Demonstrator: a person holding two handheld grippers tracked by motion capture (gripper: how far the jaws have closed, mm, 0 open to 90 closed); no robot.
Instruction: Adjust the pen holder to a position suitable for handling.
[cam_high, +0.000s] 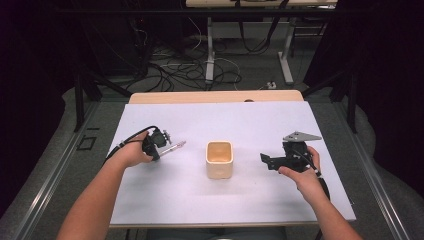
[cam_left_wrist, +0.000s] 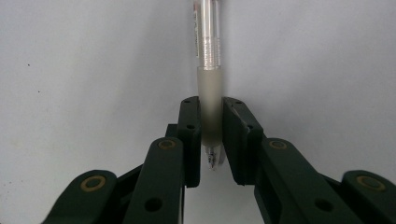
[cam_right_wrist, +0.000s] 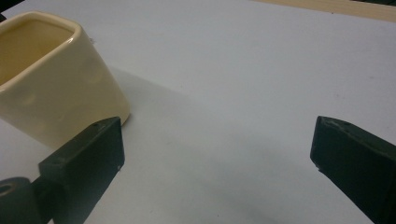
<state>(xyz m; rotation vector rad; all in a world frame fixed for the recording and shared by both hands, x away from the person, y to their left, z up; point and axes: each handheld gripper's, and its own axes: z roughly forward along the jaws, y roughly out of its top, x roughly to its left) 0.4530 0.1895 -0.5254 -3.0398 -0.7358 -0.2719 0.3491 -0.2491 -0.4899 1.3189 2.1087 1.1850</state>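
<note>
So the left gripper (cam_left_wrist: 211, 140) has its fingers (cam_left_wrist: 190, 135) clamped on the frosted grip end of a clear pen (cam_high: 172, 147), whose long axis runs out toward roughly 2 o'clock in the high view, writing tip back between the fingers and far end aimed loosely at the cream cup (cam_high: 219, 159). The cup sits mid-table (cam_high: 165, 200), at about 3 o'clock from the pen, open side up. The right gripper (cam_high: 264, 159) hovers at the cup's 3 o'clock, fingers spread wide and empty, so my guess is the left hand is the one doing the drop.

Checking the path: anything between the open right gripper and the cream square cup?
Nothing. In the high view, bare white tabletop separates the right gripper from the cream square ceramic cup.
</note>
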